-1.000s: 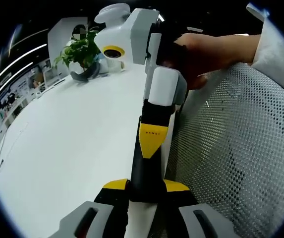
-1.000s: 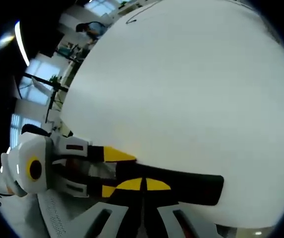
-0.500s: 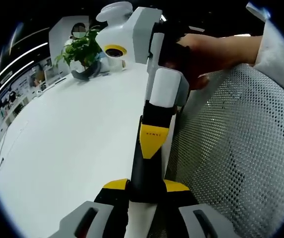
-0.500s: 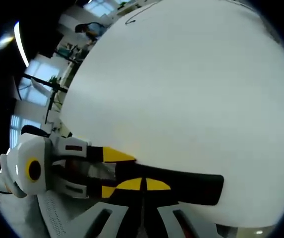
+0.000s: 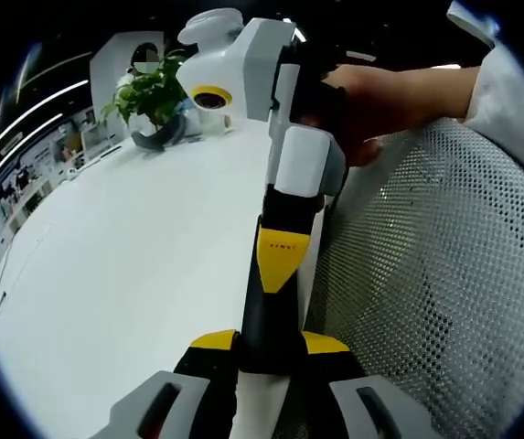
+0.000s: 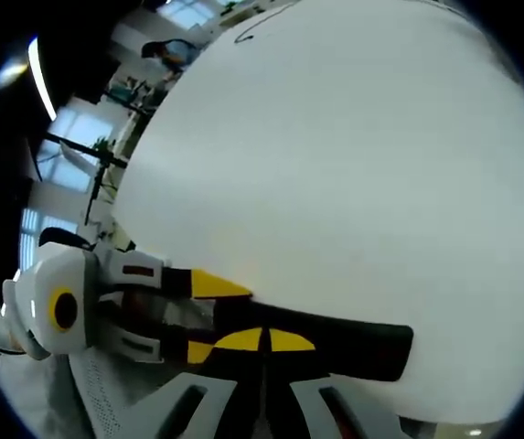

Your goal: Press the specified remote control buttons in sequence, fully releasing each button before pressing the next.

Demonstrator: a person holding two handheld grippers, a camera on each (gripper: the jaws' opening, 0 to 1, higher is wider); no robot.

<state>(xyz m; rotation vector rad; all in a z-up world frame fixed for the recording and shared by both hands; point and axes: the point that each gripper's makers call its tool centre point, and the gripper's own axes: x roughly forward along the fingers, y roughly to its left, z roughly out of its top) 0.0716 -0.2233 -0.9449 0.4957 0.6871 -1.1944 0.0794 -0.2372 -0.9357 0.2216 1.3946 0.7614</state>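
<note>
A black remote [image 5: 260,315] is seen edge-on, so its buttons are hidden. My left gripper [image 5: 269,344] is shut on its near end, one yellow tip on each side. My right gripper [image 5: 283,261], held by a person's hand [image 5: 385,96], comes down from above with its jaws together and its yellow tip resting on the remote's face. In the right gripper view, my right gripper [image 6: 263,340] sits shut against the remote [image 6: 358,340], which runs across as a dark bar. The left gripper [image 6: 208,318] holds it from the left.
A white table [image 5: 124,265] lies under both grippers. A potted plant [image 5: 152,96] stands at its far end. A grey mesh chair back [image 5: 435,283] is close on the right. A thin dark cable [image 6: 252,32] lies far off on the table [image 6: 335,155].
</note>
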